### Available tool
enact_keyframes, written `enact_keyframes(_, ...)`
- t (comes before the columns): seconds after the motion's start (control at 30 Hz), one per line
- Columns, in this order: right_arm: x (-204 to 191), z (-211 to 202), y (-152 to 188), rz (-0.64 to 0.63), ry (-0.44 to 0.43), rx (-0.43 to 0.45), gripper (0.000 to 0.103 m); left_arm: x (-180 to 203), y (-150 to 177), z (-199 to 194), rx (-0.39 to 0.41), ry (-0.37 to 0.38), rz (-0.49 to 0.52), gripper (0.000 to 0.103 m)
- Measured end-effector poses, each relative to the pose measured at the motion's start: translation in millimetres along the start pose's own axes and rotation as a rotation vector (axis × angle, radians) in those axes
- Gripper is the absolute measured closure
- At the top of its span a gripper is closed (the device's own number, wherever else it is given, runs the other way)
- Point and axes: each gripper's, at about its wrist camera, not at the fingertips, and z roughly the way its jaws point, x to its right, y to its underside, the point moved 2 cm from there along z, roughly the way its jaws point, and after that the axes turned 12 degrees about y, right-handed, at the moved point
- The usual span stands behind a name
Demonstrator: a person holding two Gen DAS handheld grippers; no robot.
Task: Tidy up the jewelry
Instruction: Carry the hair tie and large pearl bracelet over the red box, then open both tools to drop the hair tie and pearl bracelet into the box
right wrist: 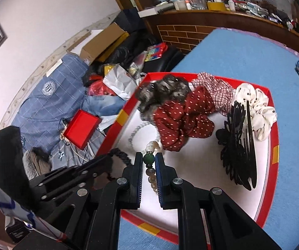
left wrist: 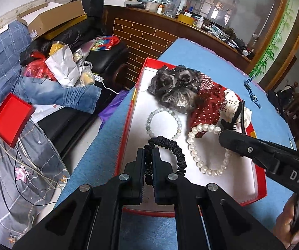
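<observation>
1. Left wrist view: left gripper [left wrist: 148, 158] clamped on black scrunchie [left wrist: 175, 149], inside red tray [left wrist: 128, 123]. Jade bead bracelet [left wrist: 163, 123] just ahead; pearl necklace [left wrist: 203, 152] ahead-right; grey hairpiece [left wrist: 175, 87] farther ahead.
2. Right wrist view: right gripper [right wrist: 149, 161] narrow, gripping pearl necklace [right wrist: 150, 174] at green bead [right wrist: 148, 159]. Dark red dotted scrunchie [right wrist: 184, 118] ahead; black hair comb [right wrist: 240, 143] right.

Off my table's blue cloth [left wrist: 201, 54]: cardboard box [left wrist: 51, 18], small red box lid [left wrist: 11, 119] on grey star-print bedding [left wrist: 24, 177], blue jeans [left wrist: 62, 92], crumpled silver bag [left wrist: 63, 67], brick-pattern counter [left wrist: 145, 33] crowded with bottles.
</observation>
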Motion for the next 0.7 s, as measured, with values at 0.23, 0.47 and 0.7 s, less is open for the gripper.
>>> enact_keyframes(0.23,11.0,12.4,-0.2,0.006,0.060,-0.008,0.090,-3.8,-0.1,8.7,-0.012,-0.021,0.003,0.096)
enact_keyframes(0.47,17.1,24.2,1.3,0.018,0.082,-0.031,0.090,-3.5,-0.5,11.9,-0.015,-0.040,0.014,0.096)
enact_keyframes(0.7,20.5,31.3,3.0,0.022,0.082,-0.045,0.089,-5.5,-1.4,12.4,-0.015,-0.053,0.017,0.096)
